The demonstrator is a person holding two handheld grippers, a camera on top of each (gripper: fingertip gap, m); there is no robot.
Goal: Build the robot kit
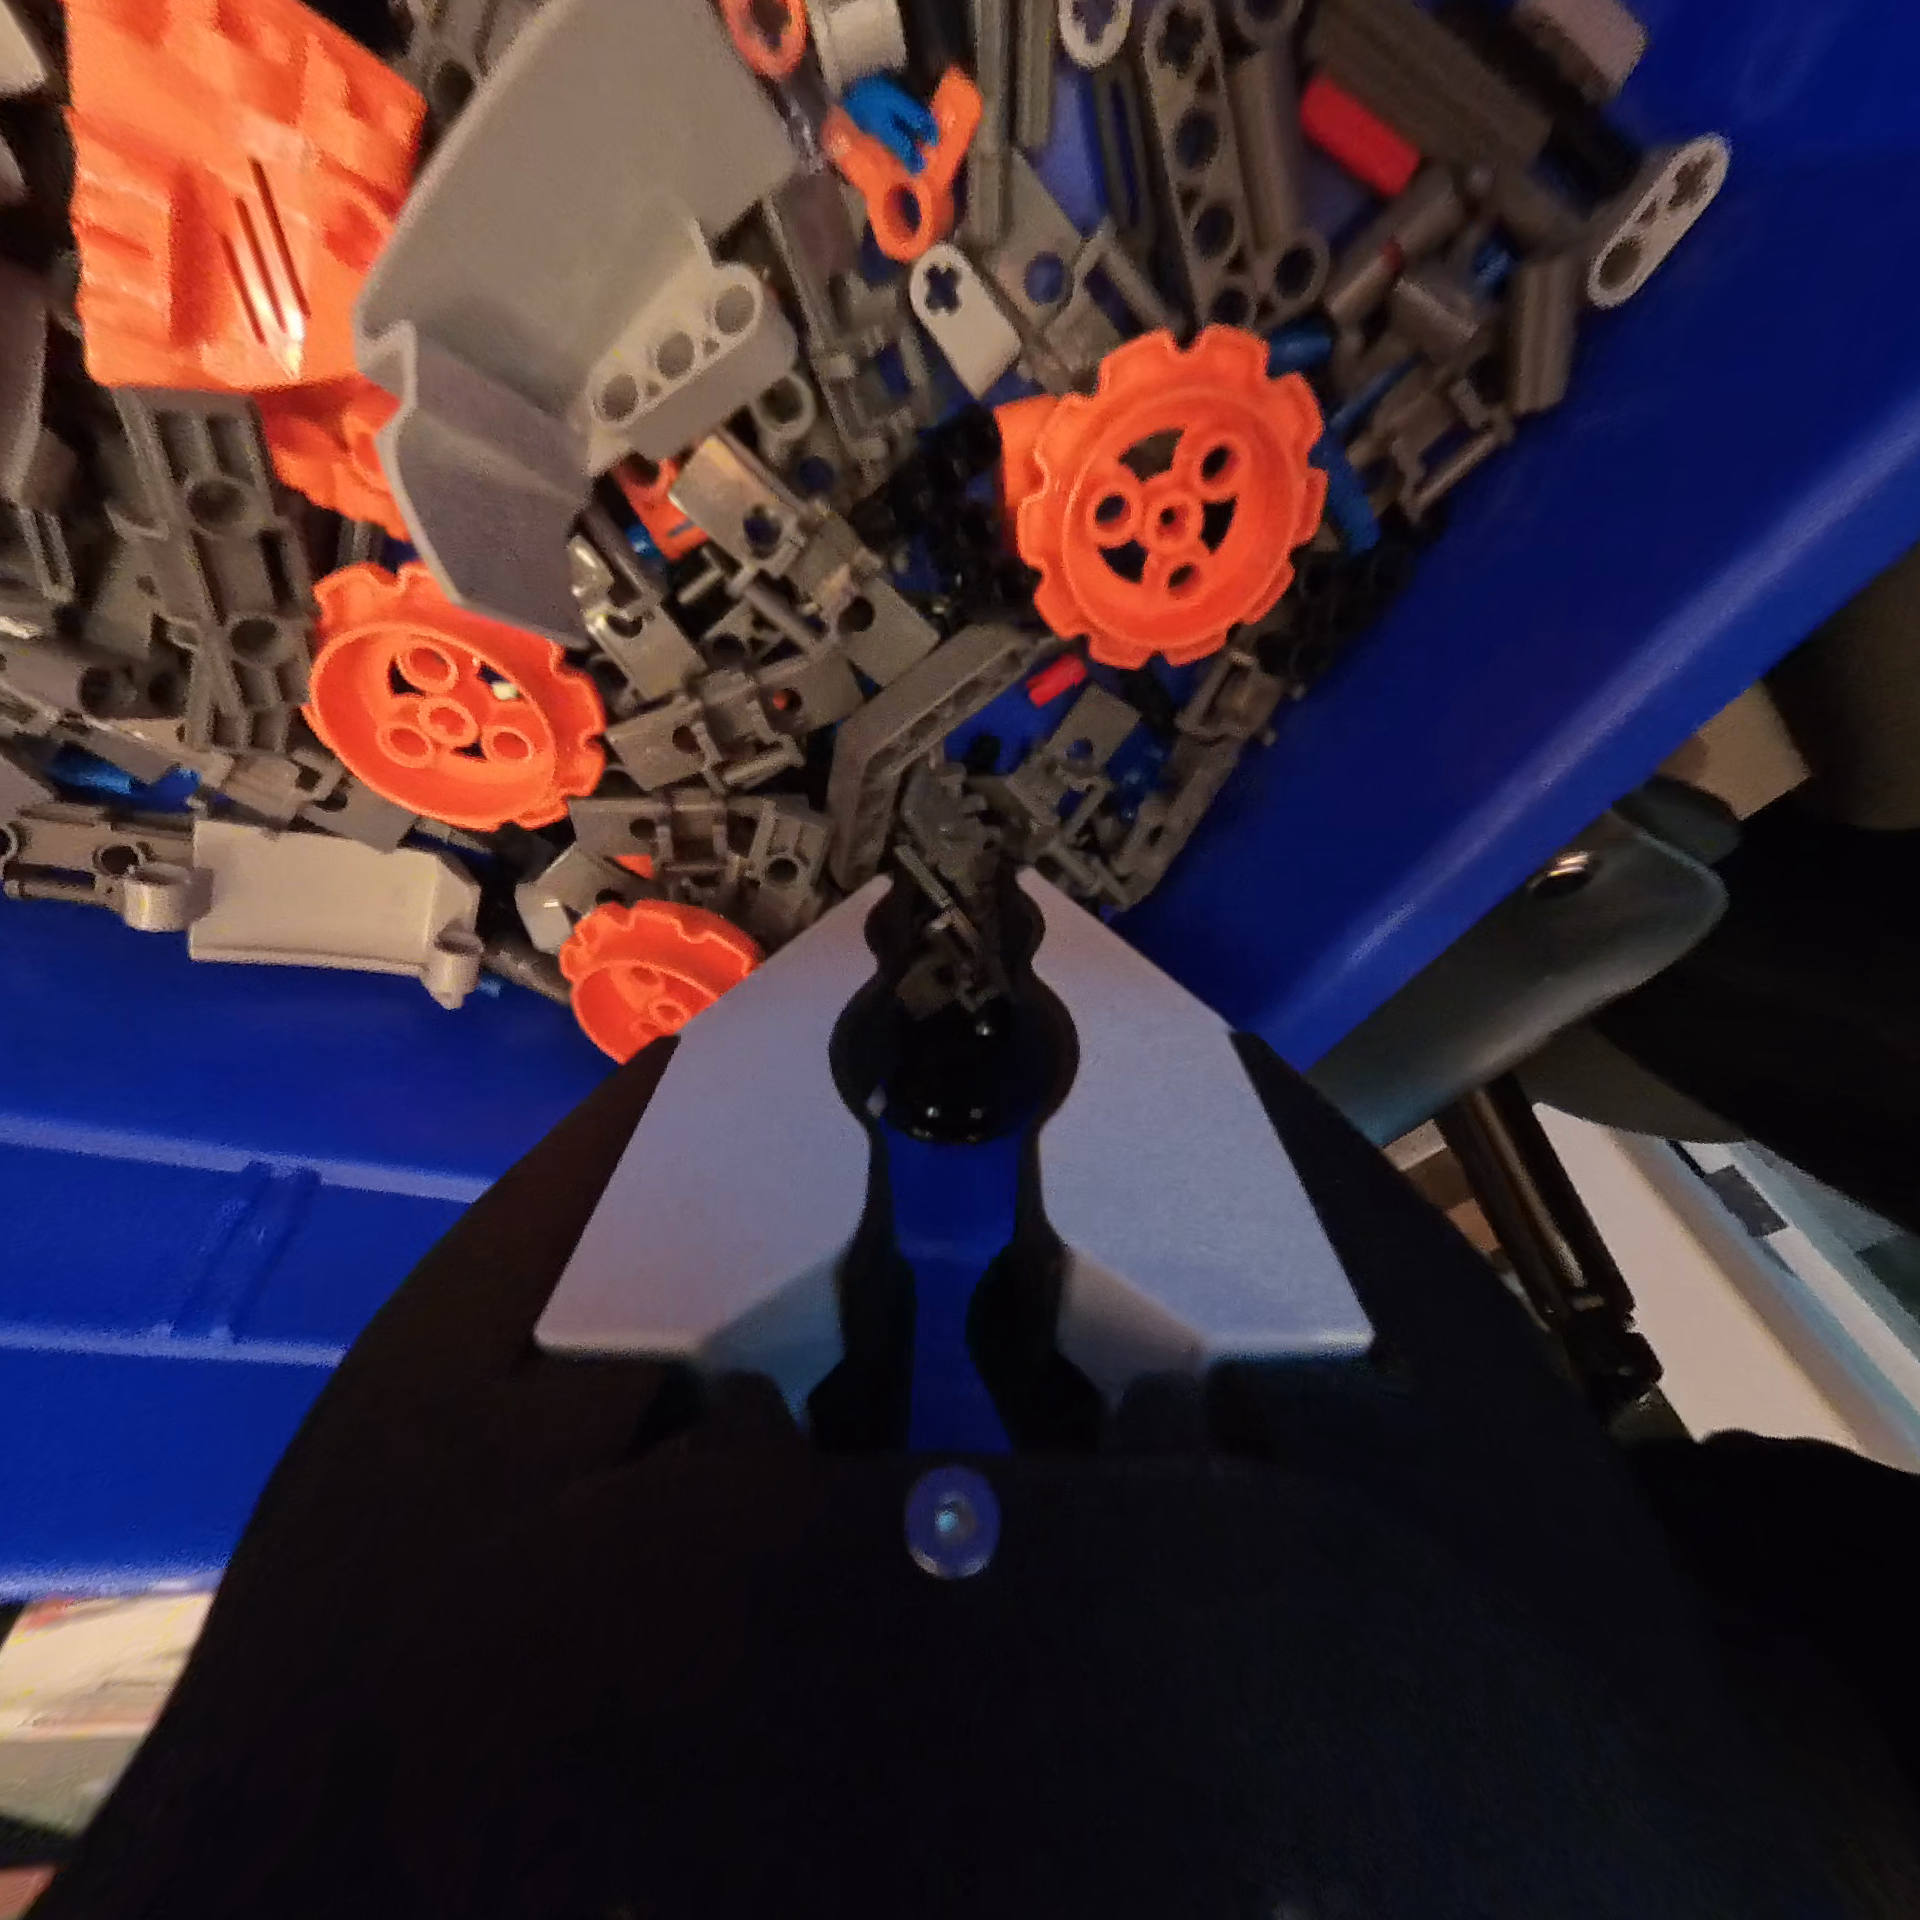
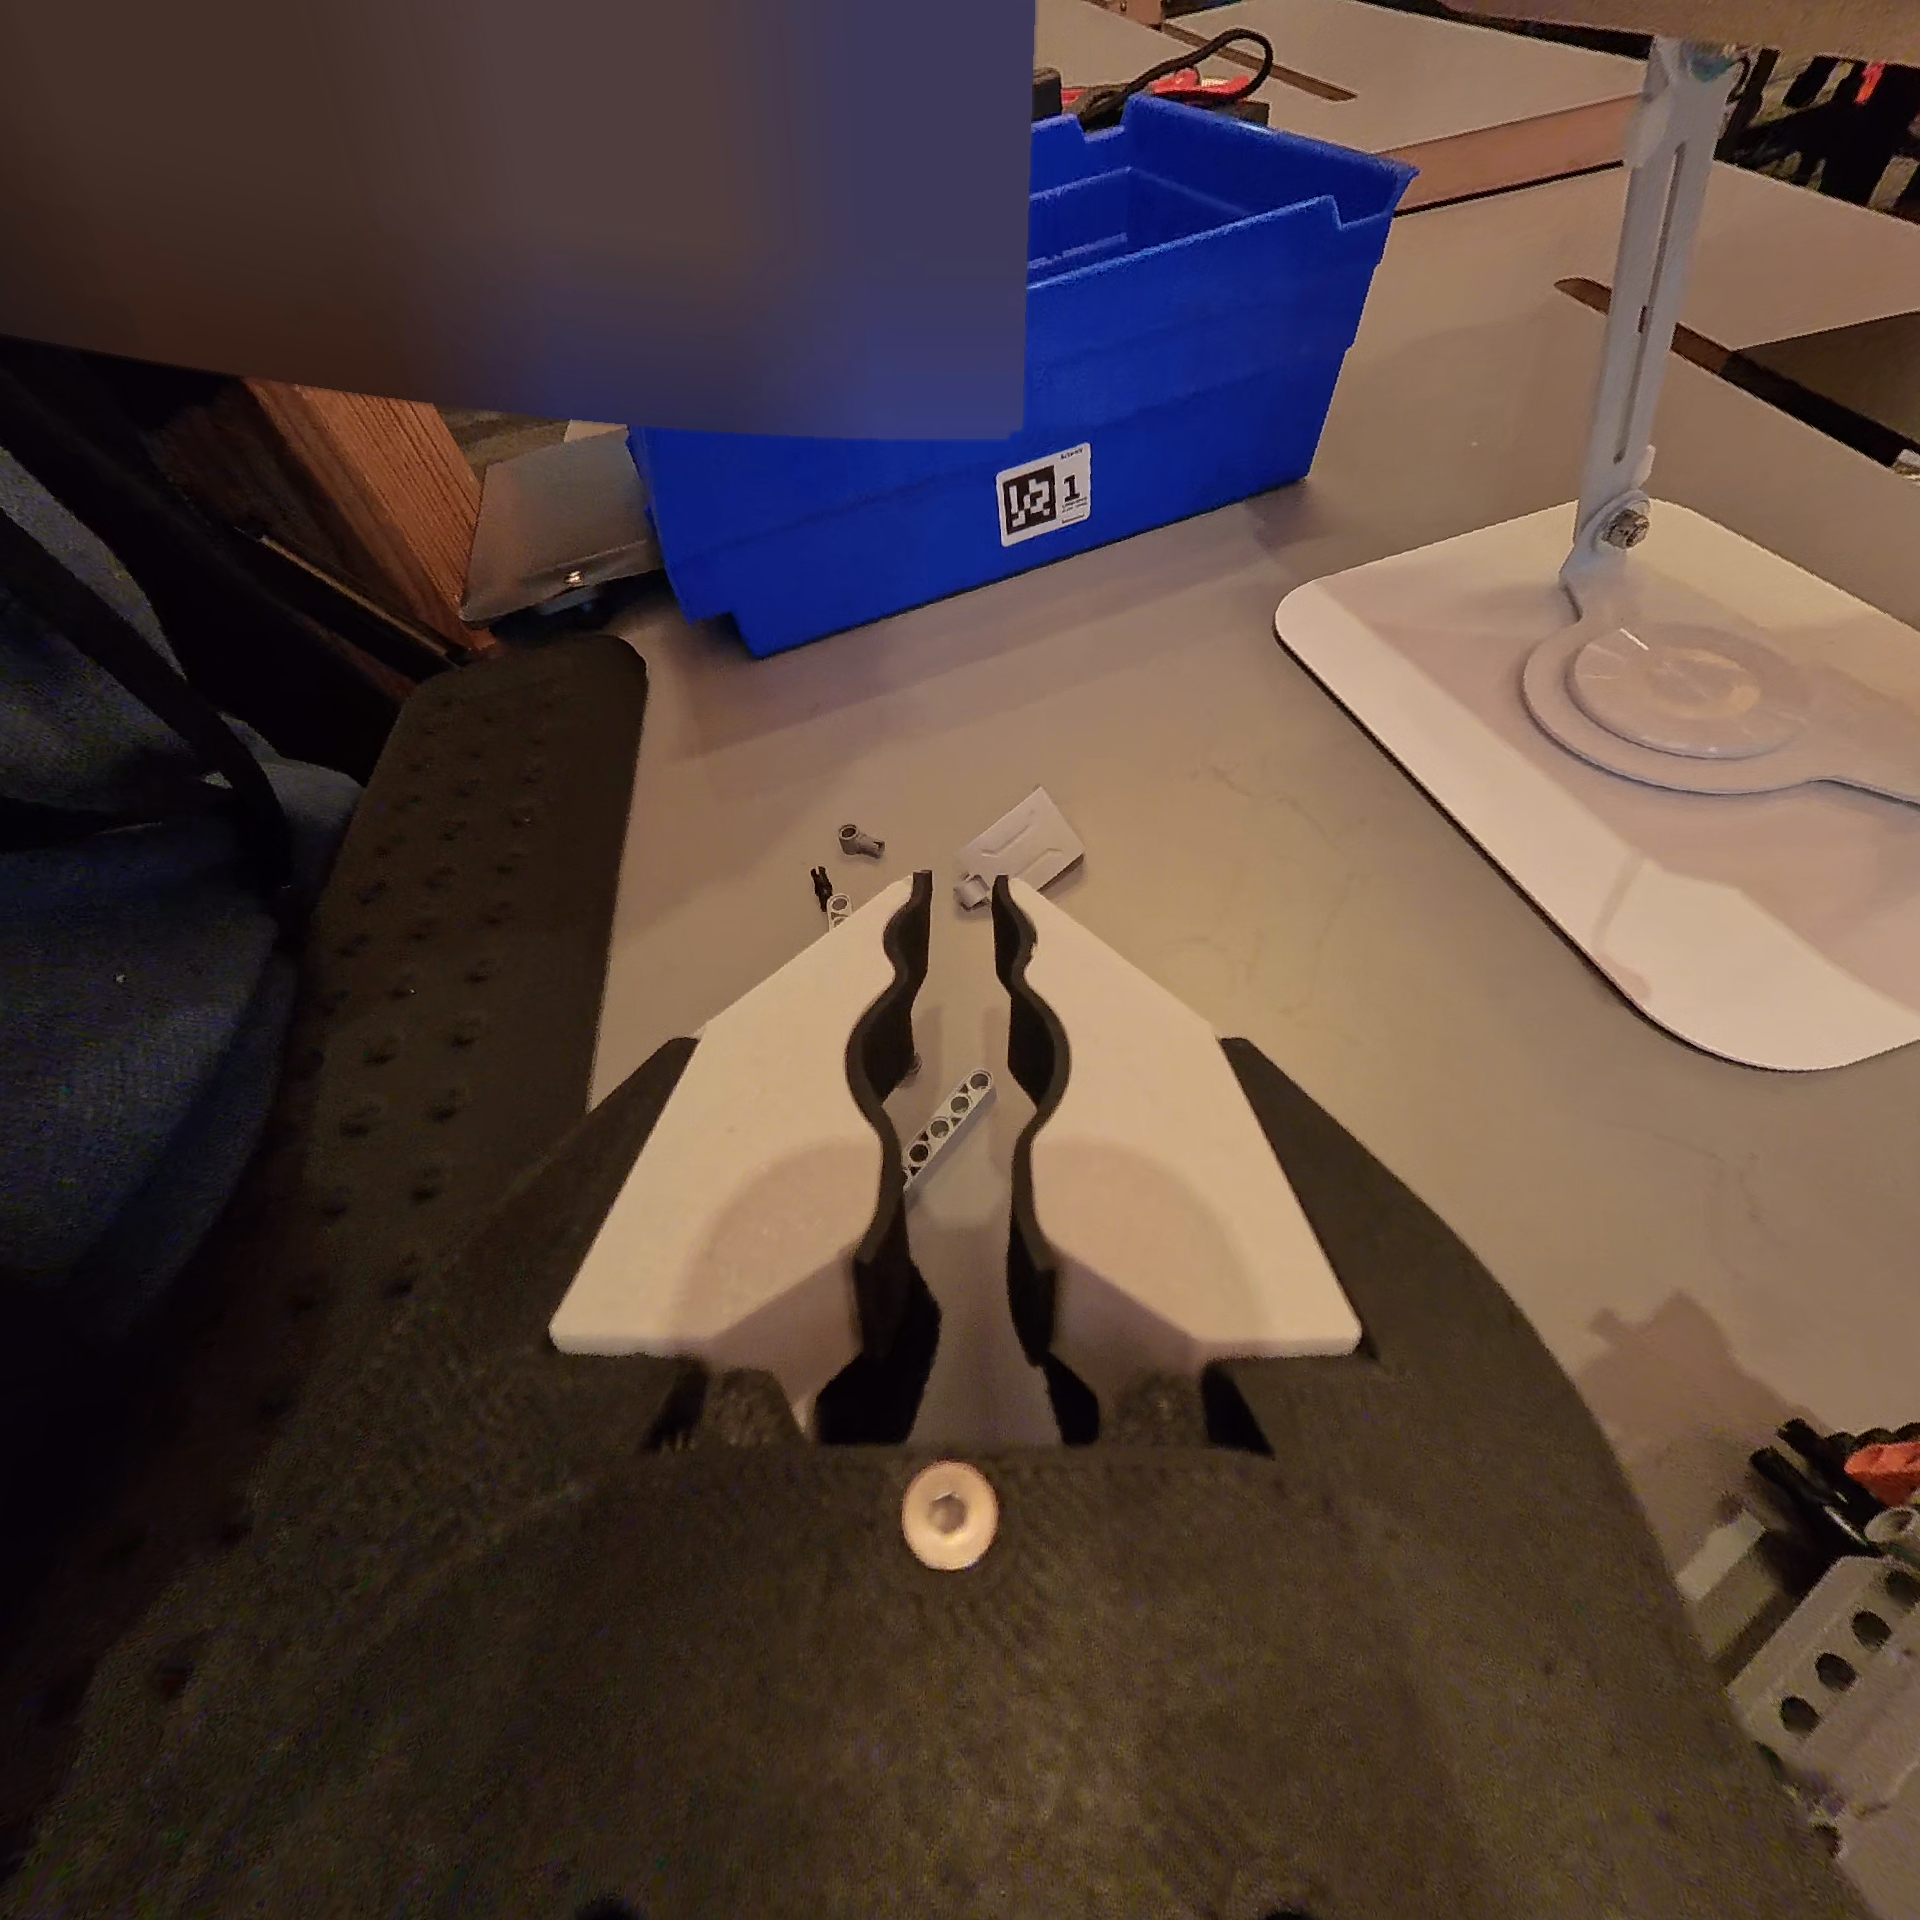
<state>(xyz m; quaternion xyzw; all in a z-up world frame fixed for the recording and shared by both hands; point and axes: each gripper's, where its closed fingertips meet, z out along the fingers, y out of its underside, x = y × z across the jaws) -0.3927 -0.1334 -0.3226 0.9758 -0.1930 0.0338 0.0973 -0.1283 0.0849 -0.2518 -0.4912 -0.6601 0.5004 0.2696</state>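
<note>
The left gripper (image 1: 954, 883) points down into a big blue plastic bin (image 1: 1455, 675) full of building pieces. Its jaws are pulled close together, and they pinch a small dark grey clump of plastic bits (image 1: 951, 935) right at the tips. A shiny black round part shows a little way back from the tips, in the round hollow between the jaws. I cannot tell if it belongs to the clump.

Past the jaws lies a heap of grey beams with holes (image 1: 1205, 166). One orange toothed plastic wheel (image 1: 1169, 509) sits ahead of the jaws and to the right. A second orange toothed wheel (image 1: 452, 696) sits ahead to the left. A third, smaller-looking orange wheel (image 1: 655, 971) is just beside the left jaw. A large light grey curved plastic panel (image 1: 561, 312) lies far ahead on the left, next to a chunky orange plastic block (image 1: 208, 187).

The right gripper (image 2: 961, 881) hangs over the grey worktop (image 2: 1247, 1039). Its jaws are spread apart and hold nothing. Between the jaws, down on the worktop, lies a short light grey beam with a row of holes (image 2: 945, 1127). Just past the tips lies a flat light grey panel piece (image 2: 1023, 842). A tiny grey connector (image 2: 860, 840) and a tiny black pin (image 2: 821, 885) lie ahead on the left. Far ahead stands the blue bin with a white sticker. A white flat stand base (image 2: 1455, 727) rests off to the right.
</note>
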